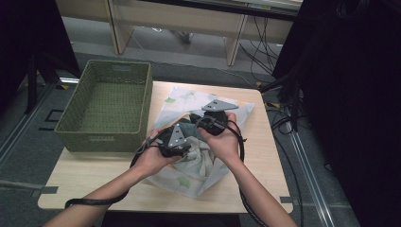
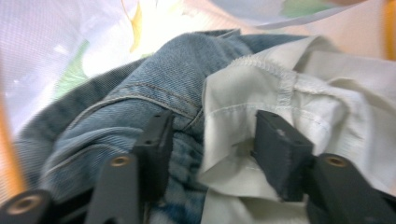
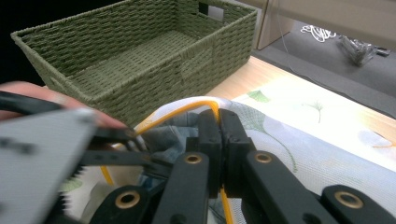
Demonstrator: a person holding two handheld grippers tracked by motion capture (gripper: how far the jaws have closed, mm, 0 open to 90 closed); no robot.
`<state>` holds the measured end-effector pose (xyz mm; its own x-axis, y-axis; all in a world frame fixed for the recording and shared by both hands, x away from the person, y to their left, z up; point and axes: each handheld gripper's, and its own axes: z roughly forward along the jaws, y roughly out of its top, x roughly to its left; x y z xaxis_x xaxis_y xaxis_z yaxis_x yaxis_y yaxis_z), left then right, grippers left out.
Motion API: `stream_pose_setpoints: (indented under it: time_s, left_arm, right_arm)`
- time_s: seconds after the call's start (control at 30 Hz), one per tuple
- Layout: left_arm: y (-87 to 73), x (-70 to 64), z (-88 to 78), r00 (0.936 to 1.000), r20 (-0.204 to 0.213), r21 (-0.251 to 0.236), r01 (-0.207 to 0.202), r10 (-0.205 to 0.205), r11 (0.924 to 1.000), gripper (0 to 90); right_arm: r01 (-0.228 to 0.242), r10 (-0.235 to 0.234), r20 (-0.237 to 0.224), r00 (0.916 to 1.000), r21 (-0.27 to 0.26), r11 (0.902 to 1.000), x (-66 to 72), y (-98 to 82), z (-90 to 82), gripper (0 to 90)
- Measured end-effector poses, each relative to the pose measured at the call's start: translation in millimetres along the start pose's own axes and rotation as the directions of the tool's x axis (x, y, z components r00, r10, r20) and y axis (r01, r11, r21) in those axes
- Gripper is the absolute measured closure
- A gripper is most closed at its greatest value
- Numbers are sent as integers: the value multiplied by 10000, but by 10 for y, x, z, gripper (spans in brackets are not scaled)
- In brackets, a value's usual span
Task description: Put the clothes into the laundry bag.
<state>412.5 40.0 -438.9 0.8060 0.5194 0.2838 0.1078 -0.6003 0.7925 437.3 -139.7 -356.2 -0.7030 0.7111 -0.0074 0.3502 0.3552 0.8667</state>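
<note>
In the high view, near the middle of the frame, a person's two hands work over a white mesh laundry bag (image 1: 182, 177) printed with green leaves, which lies on a light wooden table (image 1: 85, 182); the left gripper (image 1: 174, 142) sits just left of centre, the right gripper (image 1: 215, 118) just above and to the right of it, the two close together over the bag's mouth.

In the left gripper view the jaws stand apart, about half open, and grip nothing; a pair of blue jeans (image 2: 140, 98) fills the centre and left of the frame and a white garment (image 2: 327, 93) the right; the left jaw rests against the denim, the right jaw against a fold of the white cloth, with the seam where the two pieces meet lying between them; the bag's mesh shows pale at the upper left.

In the right gripper view the jaws are pressed together on the bag's yellow rim (image 3: 177, 112), which arcs leftward from the pinched spot at the centre of the frame; the mesh spreads to the right.

A green woven basket (image 1: 75, 125) stands at the upper left of the high view, its near wall touching the bag's edge.
</note>
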Motion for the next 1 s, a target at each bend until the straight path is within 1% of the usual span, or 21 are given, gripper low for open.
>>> stream_pose_setpoints:
  time_s: [0.03,0.13,0.17,0.23,0.3,0.4,0.5,0.53,0.57,0.6,0.63,0.67,0.7,0.73,0.8,0.87,0.9,0.97,1.0]
  left_arm:
    - [2,-14,-53,10000,76,-101,-36,37,9999,412]
    - [-15,-49,-196,9991,270,-130,-337,340,9993,372]
    - [-34,-60,-230,9985,333,-76,-428,430,9991,361]
    - [-90,-81,-274,9972,275,146,-695,691,9975,344]
    - [-159,-91,-274,9953,236,438,-946,937,9945,332]
    - [-250,-78,-195,9942,81,825,-1078,1075,9907,328]
    - [-265,-56,-100,9923,-52,1019,-1229,1241,9872,330]
    - [-263,-53,-60,9929,-63,1048,-1179,1192,9875,333]
    - [-259,-48,-27,9914,-169,1154,-1271,1299,9852,342]
    - [-256,-51,13,9914,-248,1184,-1249,1287,9851,364]
    - [-255,-58,53,9914,-325,1220,-1218,1266,9850,387]
    - [-254,-60,97,9904,-343,1441,-1277,1339,9813,415]
    - [-259,-64,126,9902,-402,1531,-1260,1336,9801,450]
    - [-262,-61,157,9875,-406,1788,-1429,1524,9735,468]
    - [-284,-84,235,9889,-494,1925,-1285,1404,9729,515]
    - [-302,-90,295,9900,-447,2117,-1215,1338,9697,551]
    - [-310,-91,321,9913,-404,2142,-1136,1250,9702,576]
    - [-331,-100,370,9950,-505,2033,-739,859,9763,615]
    - [-330,-88,375,9950,-433,2166,-784,899,9731,638]
  right_arm:
    - [-2,2,-7,10000,-4,10000,6,2,-2,899]
    - [46,-46,-4,10000,-6,10000,16,4,-2,898]
    - [50,-50,-33,10000,-1,10000,19,3,0,898]
    - [83,-83,-27,10000,41,10000,23,3,-3,897]
    - [142,-142,-43,9999,32,9999,21,4,1,897]
    - [156,-156,-50,9999,49,9999,27,5,7,896]
    - [161,-160,-100,9998,79,9998,35,3,11,896]
    - [125,-124,-106,9999,98,9999,39,1,11,896]
    - [122,-121,-95,9999,116,9999,40,-1,10,896]
    - [-41,43,-94,9999,170,9998,48,-5,7,896]
    - [-47,49,-109,9999,169,9998,46,-7,8,896]
    - [107,-105,-123,9999,143,9998,34,-7,10,895]
    - [149,-147,-118,9998,146,9998,31,-9,12,896]
    - [114,-112,-121,9999,160,9998,33,-11,11,896]
    - [189,-187,-132,9997,151,9997,33,-17,14,896]
    - [182,-179,-176,9997,184,9997,38,-20,16,896]
    - [192,-189,-170,9997,191,9996,39,-20,17,896]
    - [179,-175,-189,9997,204,9996,42,-19,19,897]
    - [183,-179,-184,9997,207,9996,43,-19,18,897]
